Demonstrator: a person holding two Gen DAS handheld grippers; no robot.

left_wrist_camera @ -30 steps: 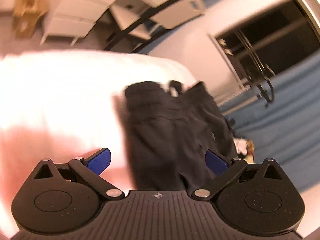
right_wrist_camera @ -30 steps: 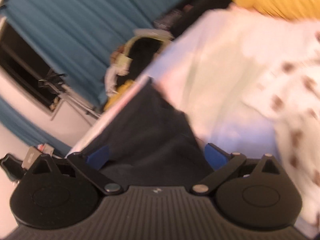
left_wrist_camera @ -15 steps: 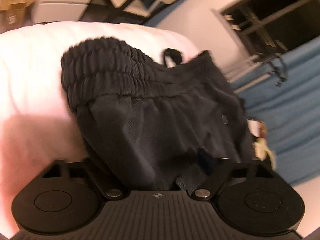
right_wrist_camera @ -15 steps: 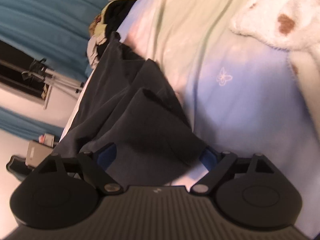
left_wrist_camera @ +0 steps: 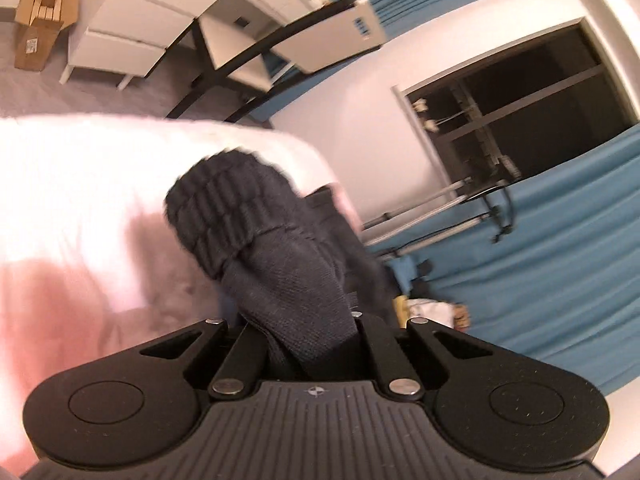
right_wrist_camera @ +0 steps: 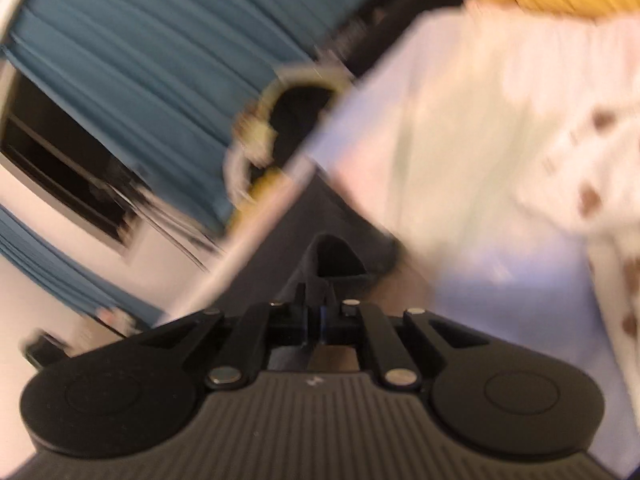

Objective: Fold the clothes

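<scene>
right gripper (right_wrist_camera: 314, 322) pinching dark fabric

its jaws, having just been closing, are clamping a peak of the dark garment (right_wrist_camera: 320, 216), which is stretching straight ahead; pale bedding (right_wrist_camera: 460, 152) is lying ahead to the right, teal curtains (right_wrist_camera: 152, 48) hanging ahead to the left.

left gripper's fingers buried under bunched black shorts (left_wrist_camera: 256, 248), right wrist view motion-blurred, curtain (right_wrist_camera: 152, 52) and bedding (right_wrist_camera: 460, 152) smeared

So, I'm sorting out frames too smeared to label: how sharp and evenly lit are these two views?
Left wrist: mostly sharp, the ribbed waistband of the black knit shorts slightly blurred, the white bedding blown out, straight lines bowed by the fisheye. Right wrist: heavy motion blur over the blue curtain and the pastel sheet; only the gripper body is crisp.
</scene>
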